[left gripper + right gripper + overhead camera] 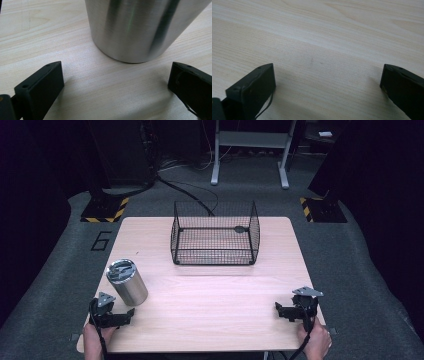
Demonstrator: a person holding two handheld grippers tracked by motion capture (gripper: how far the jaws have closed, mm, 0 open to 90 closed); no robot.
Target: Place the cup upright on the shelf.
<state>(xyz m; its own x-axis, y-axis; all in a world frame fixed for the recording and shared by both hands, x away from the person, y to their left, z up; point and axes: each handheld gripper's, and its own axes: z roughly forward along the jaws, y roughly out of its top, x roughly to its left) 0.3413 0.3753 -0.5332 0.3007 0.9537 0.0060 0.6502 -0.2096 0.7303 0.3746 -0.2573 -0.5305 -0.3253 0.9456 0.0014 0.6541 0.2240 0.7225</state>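
Counter [210,320]: light wood grain, set on a grey carpeted floor [45,285].

Steel tumbler [126,282]: brushed metal, upright, placed at the near left of the counter. In the left gripper view its lower wall [140,27] is seen close ahead, just beyond the finger tips and not touched by them.

Wire basket [215,234]: black mesh, open-topped, placed at the far centre of the counter, well apart from the tumbler. A small dark item is seen at its far right inside; what it is cannot be told.

Left gripper [131,312]: held in the person's left hand [95,337] at the near left corner, just beside the tumbler on its near side. Fingers [40,87] are spread wide, nothing between them.

Right gripper [278,308]: held in the person's right hand [316,337] at the near right edge. Fingers [252,88] are spread wide over bare counter, nothing gripped.
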